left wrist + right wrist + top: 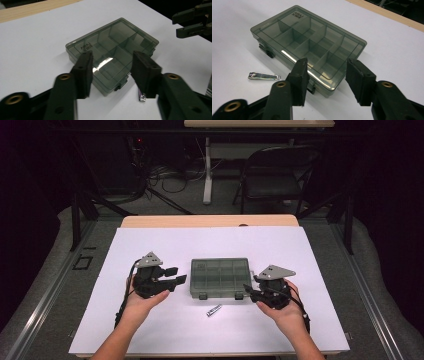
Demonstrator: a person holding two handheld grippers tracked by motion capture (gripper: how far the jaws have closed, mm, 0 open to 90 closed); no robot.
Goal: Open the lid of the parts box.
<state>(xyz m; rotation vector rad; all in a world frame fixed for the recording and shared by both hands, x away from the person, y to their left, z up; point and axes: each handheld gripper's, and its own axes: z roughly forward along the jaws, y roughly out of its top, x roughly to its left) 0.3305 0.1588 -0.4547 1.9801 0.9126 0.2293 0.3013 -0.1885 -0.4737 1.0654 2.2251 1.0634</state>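
Note:
A smoky see-through compartment box (pixel 220 277) (pixel 112 47) (pixel 309 45) lies shut on the white mat, its latches toward the person. A small metal nail clipper (pixel 214 310) (pixel 142 96) (pixel 264 76) lies on the mat just in front of the box. My left gripper (pixel 177 274) (pixel 112 72) hovers at the box's left side, jaws apart with nothing between them. My right gripper (pixel 248 291) (pixel 325 80) sits off the box's front right corner, also open and empty. The right gripper (pixel 192 22) appears again at the top right of the left gripper view.
The white mat (pixel 150 330) covers a wooden table (pixel 210 221) whose far edge shows beyond it. Past the table stand a folding chair (pixel 277 175) and a desk leg among cables on the floor.

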